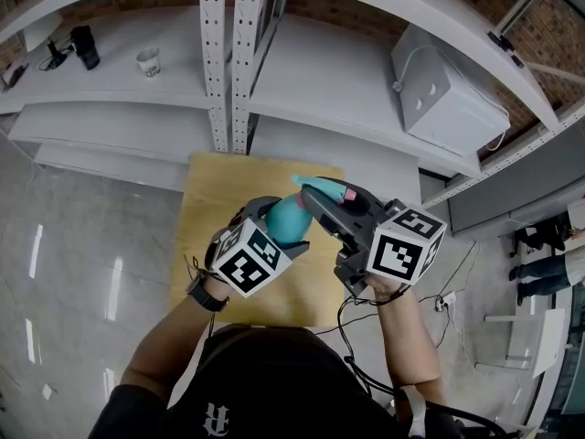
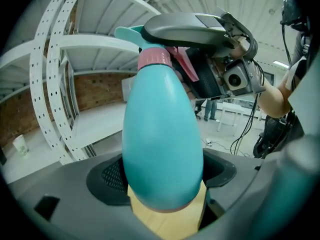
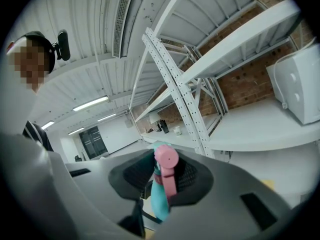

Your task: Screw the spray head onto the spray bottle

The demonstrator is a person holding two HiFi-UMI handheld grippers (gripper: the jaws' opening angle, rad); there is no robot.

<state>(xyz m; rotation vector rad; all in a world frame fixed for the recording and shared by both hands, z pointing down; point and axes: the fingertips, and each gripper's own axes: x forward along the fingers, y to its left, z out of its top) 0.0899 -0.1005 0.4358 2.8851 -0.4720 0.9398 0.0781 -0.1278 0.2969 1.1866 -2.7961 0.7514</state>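
A teal egg-shaped spray bottle (image 1: 289, 219) hangs above the wooden table, and my left gripper (image 1: 281, 227) is shut on its body. In the left gripper view the bottle (image 2: 162, 139) fills the middle between the two jaws of the left gripper (image 2: 162, 186), its neck pointing away. A pink collar (image 2: 155, 59) sits on the neck. The teal and pink spray head (image 1: 325, 188) sits on top of the bottle, and my right gripper (image 1: 322, 199) is shut on it. In the right gripper view the pink spray head (image 3: 166, 173) is clamped between the pads of the right gripper (image 3: 162, 184).
Below the grippers is a small wooden table (image 1: 208, 218). Behind it stands white shelving with a perforated post (image 1: 226, 53), a white box (image 1: 448, 94), a cup (image 1: 148, 60) and a dark device (image 1: 85, 46). Cables trail at the right, and a person (image 1: 548, 265) stands far right.
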